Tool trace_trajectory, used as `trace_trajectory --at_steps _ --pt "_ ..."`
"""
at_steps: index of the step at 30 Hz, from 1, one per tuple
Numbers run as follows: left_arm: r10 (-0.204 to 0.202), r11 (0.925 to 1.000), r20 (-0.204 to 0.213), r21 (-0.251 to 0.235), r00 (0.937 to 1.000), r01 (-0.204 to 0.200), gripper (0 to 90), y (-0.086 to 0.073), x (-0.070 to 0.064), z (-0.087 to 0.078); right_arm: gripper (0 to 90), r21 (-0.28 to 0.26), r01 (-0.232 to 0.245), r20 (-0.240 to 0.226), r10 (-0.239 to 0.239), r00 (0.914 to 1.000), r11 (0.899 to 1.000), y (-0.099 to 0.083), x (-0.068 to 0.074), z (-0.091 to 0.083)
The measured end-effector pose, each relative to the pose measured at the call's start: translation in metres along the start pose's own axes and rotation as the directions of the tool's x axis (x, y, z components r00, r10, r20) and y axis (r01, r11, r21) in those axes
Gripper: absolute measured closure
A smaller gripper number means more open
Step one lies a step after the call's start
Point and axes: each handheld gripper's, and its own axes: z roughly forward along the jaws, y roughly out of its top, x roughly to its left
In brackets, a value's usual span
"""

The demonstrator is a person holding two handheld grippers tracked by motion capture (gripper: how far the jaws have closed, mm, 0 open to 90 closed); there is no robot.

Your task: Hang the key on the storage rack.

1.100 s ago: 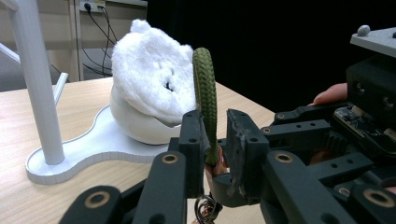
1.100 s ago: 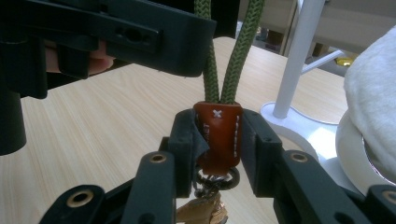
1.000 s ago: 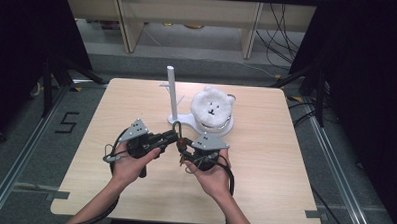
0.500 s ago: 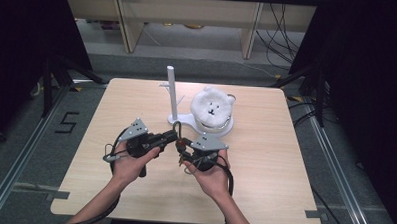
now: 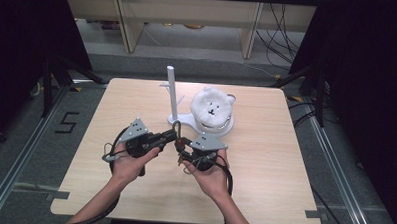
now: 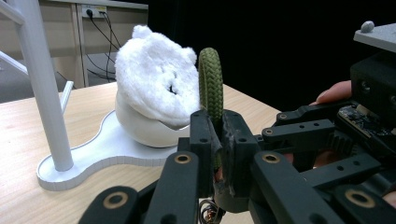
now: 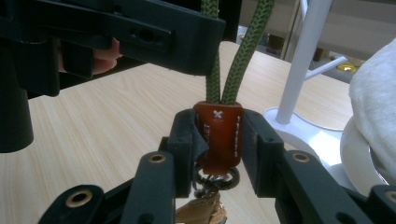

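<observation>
A keychain hangs between my two grippers above the table's front middle. Its green braided rope loop (image 6: 211,79) stands up out of my left gripper (image 6: 215,128), which is shut on the loop. In the right gripper view the two rope strands (image 7: 243,51) run down into a reddish-brown leather tab (image 7: 218,140); my right gripper (image 7: 218,128) is shut on that tab. A metal ring (image 7: 215,179) and a tan piece (image 7: 201,212) dangle below the tab. In the high view the left gripper (image 5: 173,137) and the right gripper (image 5: 182,150) meet tip to tip.
A white stand with an upright post (image 5: 172,91) and a flat base (image 5: 183,122) sits behind the grippers. A fluffy white bear-faced plush (image 5: 211,107) rests on the round form on that base. Bare wooden table (image 5: 274,164) lies to both sides.
</observation>
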Motion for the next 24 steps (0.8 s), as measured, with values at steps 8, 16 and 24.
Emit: trace_trajectory --at_steps 8,16,24 --pt "0.023 0.9997 -0.022 0.0 0.9995 -0.023 83.7 0.002 -0.001 0.0 59.3 0.024 -0.017 -0.012 0.017 0.9998 1.0 0.001 0.001 0.002" --pt "0.035 0.9994 -0.09 -0.003 0.9953 -0.035 83.7 0.004 0.006 -0.005 54.0 0.014 -0.008 0.009 0.008 0.9999 1.0 -0.001 -0.003 -0.006" --pt "0.029 0.9995 -0.177 -0.009 0.9837 -0.031 83.7 0.006 0.019 -0.012 53.9 0.024 -0.037 0.064 0.035 0.9973 0.999 -0.018 -0.019 -0.031"
